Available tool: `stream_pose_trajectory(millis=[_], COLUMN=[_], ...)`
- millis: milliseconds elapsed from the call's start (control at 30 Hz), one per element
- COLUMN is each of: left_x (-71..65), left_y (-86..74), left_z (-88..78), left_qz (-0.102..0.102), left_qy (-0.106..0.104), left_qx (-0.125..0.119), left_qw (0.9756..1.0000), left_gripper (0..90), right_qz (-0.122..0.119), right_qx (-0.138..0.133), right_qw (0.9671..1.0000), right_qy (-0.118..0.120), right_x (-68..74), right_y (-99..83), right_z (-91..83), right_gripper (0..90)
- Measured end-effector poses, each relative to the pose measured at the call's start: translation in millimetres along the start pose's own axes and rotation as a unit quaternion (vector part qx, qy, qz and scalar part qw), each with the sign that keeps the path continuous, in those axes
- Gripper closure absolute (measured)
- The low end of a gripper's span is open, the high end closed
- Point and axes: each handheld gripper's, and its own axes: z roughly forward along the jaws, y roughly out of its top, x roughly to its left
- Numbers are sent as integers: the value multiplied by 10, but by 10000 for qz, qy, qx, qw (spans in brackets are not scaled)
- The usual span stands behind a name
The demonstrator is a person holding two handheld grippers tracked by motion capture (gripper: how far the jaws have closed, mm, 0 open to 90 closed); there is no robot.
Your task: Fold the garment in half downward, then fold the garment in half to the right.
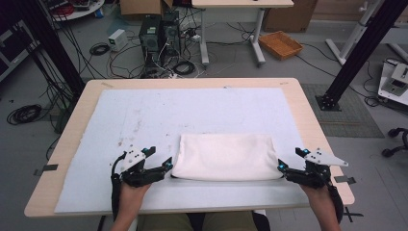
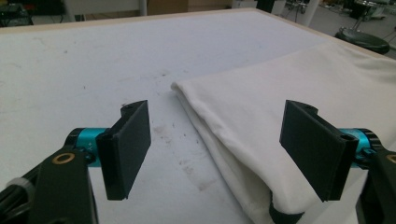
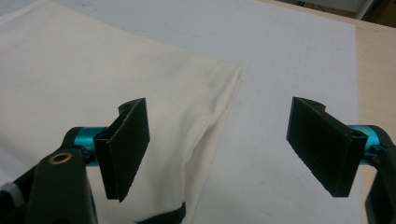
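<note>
Item: cream-white folded cloth (image 1: 226,157), flat rectangle, soft creases | Place: near edge of white-covered table (image 1: 144,110) | Left gripper (image 1: 161,167) at its left end, right gripper (image 1: 285,168) at its right: jaws spread wide, gripping nothing.

Stood on a grey floor (image 1: 231,62) strewn with cables (image 1: 24,114); behind, a white desk (image 1: 240,4), computer towers (image 1: 159,33), an orange tray (image 1: 280,44).

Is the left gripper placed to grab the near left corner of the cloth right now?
Probably yes. The left gripper is open, its jaws straddling the folded edge of the cloth at that corner, and nothing lies between them on the white mat.
</note>
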Motion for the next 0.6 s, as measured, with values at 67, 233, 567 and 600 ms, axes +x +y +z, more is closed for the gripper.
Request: stream_pose_trajectory(millis=[67,233,567,600], left_x=[-1,-4,-7,-16], left_y=[8,-4,-31,-36], left_z=[-23,-73,-66,-52], left_qz=[56,91,116,109], left_qy=[19,115,183,198], left_qx=[-92,-89,35,79], left_qw=[9999,9999,9998,9997], left_gripper=[240,230,230,230], right_qz=[29,47,52,78], right_qx=[-115,-200,-140,-128], right_qw=[9999,9998,9999,9999], right_qy=[-24,-7,53,48], right_x=[-4,-13,-30,-28], right_y=[31,45,34,31], right_z=[-8,-11,27,22], right_gripper=[209,209,209,209])
